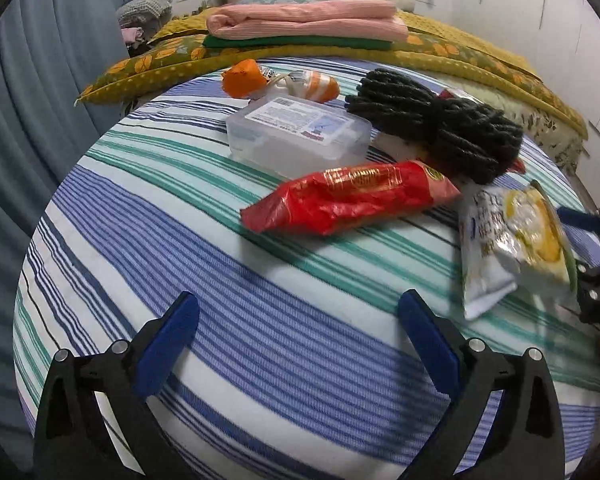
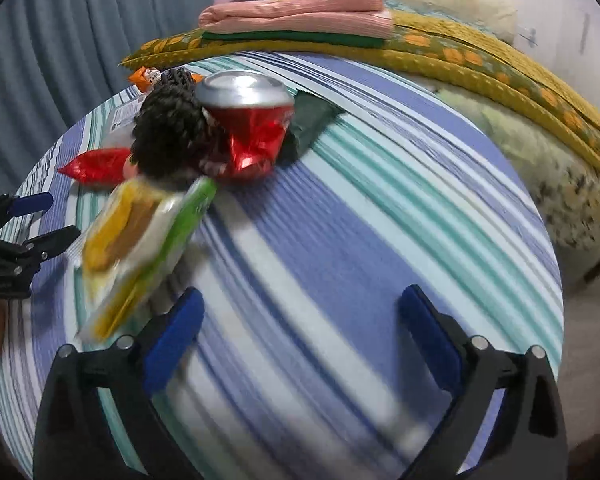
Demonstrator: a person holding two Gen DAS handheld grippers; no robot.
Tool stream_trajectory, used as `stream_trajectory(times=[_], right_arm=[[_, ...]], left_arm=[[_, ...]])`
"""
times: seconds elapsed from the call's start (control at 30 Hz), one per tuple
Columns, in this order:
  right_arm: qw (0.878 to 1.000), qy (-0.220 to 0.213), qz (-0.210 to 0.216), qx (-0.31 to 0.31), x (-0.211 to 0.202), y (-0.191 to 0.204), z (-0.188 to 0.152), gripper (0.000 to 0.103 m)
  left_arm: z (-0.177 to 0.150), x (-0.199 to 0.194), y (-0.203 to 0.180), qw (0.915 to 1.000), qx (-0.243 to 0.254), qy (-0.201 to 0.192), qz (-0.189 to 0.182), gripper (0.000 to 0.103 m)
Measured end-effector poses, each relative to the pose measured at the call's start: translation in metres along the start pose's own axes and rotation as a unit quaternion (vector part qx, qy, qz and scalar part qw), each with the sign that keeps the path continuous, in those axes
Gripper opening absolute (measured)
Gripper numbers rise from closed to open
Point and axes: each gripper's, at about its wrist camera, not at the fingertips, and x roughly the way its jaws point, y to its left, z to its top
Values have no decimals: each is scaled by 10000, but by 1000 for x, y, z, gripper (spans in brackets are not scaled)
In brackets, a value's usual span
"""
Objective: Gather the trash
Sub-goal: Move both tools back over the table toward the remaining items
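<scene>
On the striped bed [image 1: 140, 240], your left claw [image 1: 298, 344] and right claw [image 2: 298, 340] both gape, holding nothing. The yellow snack bag [image 2: 140, 248] lies just up-left of the right claw, long axis slanting away; right hand is nearer.

My left gripper [image 1: 298, 312] is wide open over the striped bed [image 1: 260, 320], with nothing between my blue fingers [image 1: 168, 344]. The red wrapper [image 1: 348, 198] lies past them. Behind the red wrapper sits a clear plastic box [image 1: 298, 130]. Right of the red wrapper lies a yellow and white snack bag [image 1: 512, 240]. Dark yarn [image 1: 440, 120] lies behind it, too.
</scene>
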Motion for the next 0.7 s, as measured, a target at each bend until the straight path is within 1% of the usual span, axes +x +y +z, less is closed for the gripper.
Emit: stream_trajectory(times=[0.17, 0.7], right_arm=[[10000, 15, -18, 82, 12, -5, 15, 99], [10000, 24, -27, 64, 13, -4, 16, 99]], left_arm=[[-1, 1, -1, 10000, -14, -2, -7, 99], [0, 1, -1, 10000, -17, -2, -6, 99]])
